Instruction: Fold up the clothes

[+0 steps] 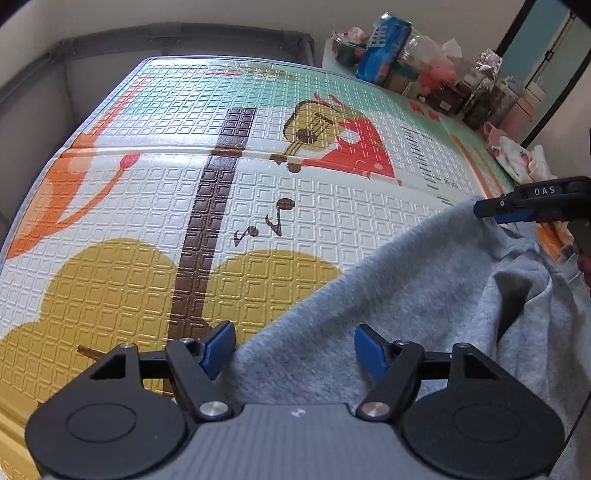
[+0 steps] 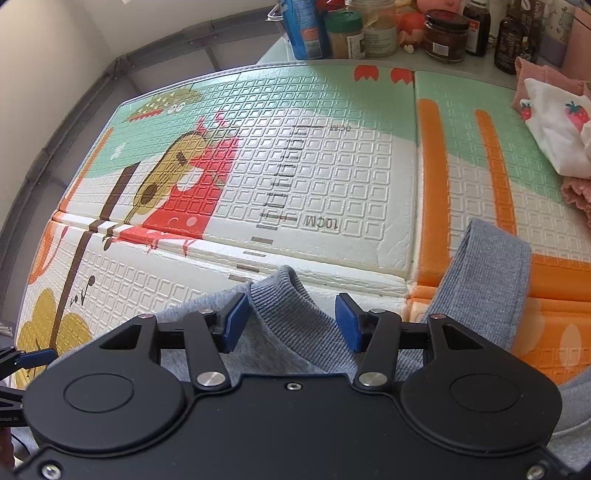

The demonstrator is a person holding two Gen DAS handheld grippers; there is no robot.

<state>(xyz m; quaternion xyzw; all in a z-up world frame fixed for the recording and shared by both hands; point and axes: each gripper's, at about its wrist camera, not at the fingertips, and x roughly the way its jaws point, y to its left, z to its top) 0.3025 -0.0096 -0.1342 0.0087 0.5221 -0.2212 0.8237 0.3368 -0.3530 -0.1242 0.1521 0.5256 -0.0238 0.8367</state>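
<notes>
Both grippers' blue fingers stand spread, pressing on nothing. At the bottom of the left wrist view, the left gripper (image 1: 294, 349) has its pads wide apart, with the grey sweatshirt (image 1: 388, 295) lying beneath and between them, untouched by either pad. The garment fills the lower right of that frame, rising in a fold toward the right edge, where the right gripper (image 1: 517, 210) comes in from the side just above the cloth; from here I cannot tell how its jaws stand. The right wrist view settles it: the right gripper (image 2: 291, 321) at bottom centre has its fingers (image 2: 236, 321) parted on either side of the ribbed collar (image 2: 291, 306), a gap showing on both sides, so the collar sits between them unpinched. A ribbed band (image 2: 491, 280) of the sweatshirt loops up at the right of that frame, over the orange stripes of the mat (image 2: 332, 166). The mat, embossed with squares and printed with a guitar, notes and a ruler scale, covers the middle of both views. Along the top edge stand jars (image 2: 443, 33) and a blue can (image 2: 304, 29), and a strawberry-print cloth (image 2: 554, 125) lies at the upper right.
</notes>
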